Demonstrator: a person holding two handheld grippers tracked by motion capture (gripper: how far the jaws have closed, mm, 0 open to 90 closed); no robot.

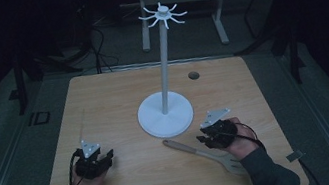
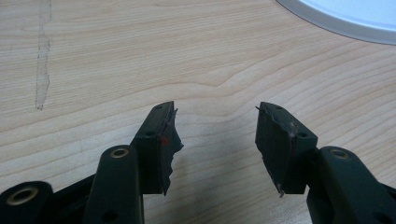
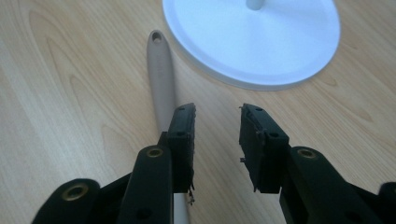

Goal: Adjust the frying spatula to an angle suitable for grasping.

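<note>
Both grippers, left (image 1: 107,158) and right (image 1: 204,139), rest jaws apart and empty; spatula (image 1: 203,153) lies beside the right, handy for hanging on stand (image 1: 166,115)

a stand (image 1: 166,115) sits on the table (image 1: 102,98) at the centre of the high view, its pole rising toward the top of the frame. a spatula (image 1: 202,152) lies on the table just below and right of the stand's base, handle end nearest the base. the right gripper (image 1: 204,138) sits over the spatula at lower right. the left gripper (image 1: 108,157) sits at lower left, well apart from the stand.
</note>
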